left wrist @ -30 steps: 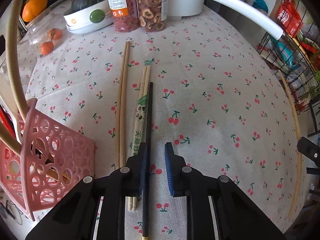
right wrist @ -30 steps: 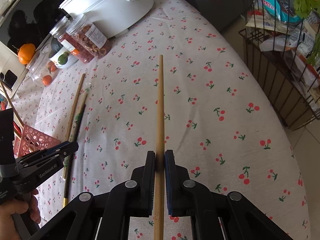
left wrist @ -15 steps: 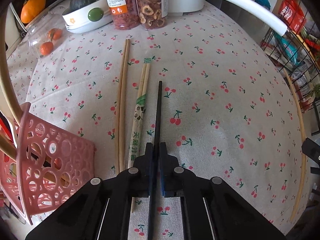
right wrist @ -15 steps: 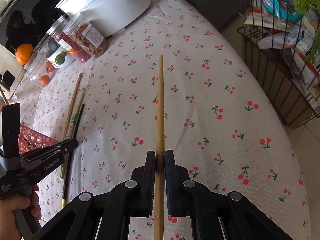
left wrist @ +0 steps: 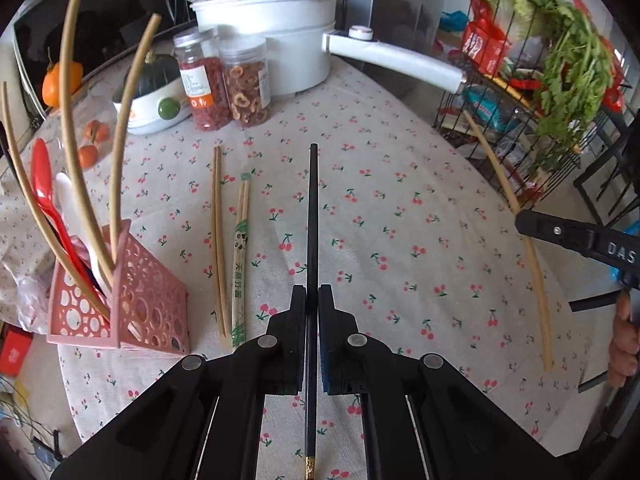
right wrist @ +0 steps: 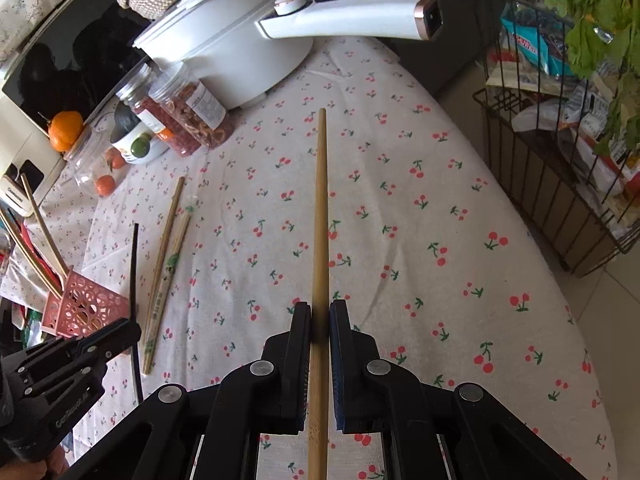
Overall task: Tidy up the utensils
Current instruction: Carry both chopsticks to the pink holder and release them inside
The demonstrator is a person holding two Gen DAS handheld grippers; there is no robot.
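A: Left first; pink holder (left wrist: 120, 304) sits at the table's left edge, already bristling with long bamboo sticks, a red spoon (left wrist: 42, 184) and a white one; two pairs lie flat just right of it, plain bamboo chopsticks (left wrist: 218, 240) and a paper-sleeved pair (left wrist: 240, 256).

B: Left gripper (left wrist: 313, 300)?

A: Clamped on a black chopstick (left wrist: 313, 208), held off the cloth, tip pointing away toward the white pot (left wrist: 280, 36); right gripper (right wrist: 320, 312) pinched on a long bamboo stick (right wrist: 320, 216), likewise aloft.

B: Step in hand, by my reading, is carrying both to the holder; how to do it well?

A: One at a time; tilt each near upright, lower the end into a gap between the sticks already standing, release only once it bottoms out; the holder looks light and top-heavy, so a sideways nudge could tip it.

B: What do the views not share?

A: The left view shows the spoons and the holder's open side; the right view shows the holder only small at its left margin, but shows the left gripper from outside, black chopstick sticking up from it, and the wire rack (right wrist: 560, 184) beyond the table's right edge.
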